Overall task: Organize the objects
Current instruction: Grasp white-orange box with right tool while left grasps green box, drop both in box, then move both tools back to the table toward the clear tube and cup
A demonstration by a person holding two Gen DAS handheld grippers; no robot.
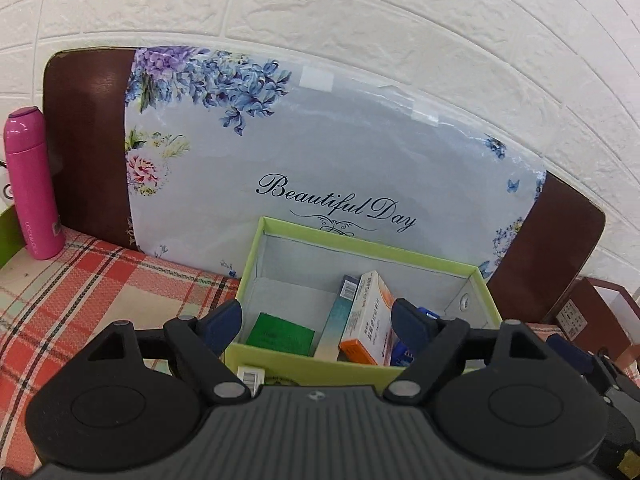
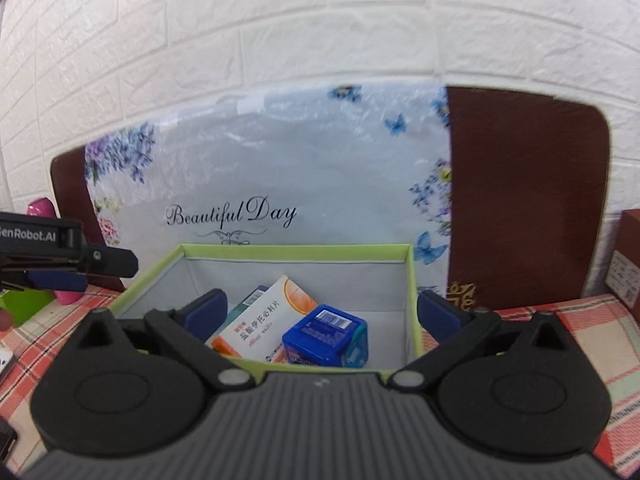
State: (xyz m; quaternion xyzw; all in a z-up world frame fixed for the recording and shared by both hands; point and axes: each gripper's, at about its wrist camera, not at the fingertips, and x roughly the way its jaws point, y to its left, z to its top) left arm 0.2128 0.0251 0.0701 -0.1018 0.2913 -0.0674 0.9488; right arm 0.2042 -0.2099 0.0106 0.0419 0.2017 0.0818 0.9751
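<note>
Only left view: green packet (image 1: 280, 334) | right view: blue case (image 2: 325, 334)

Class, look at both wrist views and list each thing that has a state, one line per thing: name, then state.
left gripper: open, nothing between its fingers
right gripper: open, holding nothing
green box: lidless, open-topped, partly filled
white and orange carton: inside the green box, lying tilted
blue case: inside the green box, barcode side up
green packet: lying flat in the green box
pink bottle: upright, capped, outside the green box
</note>
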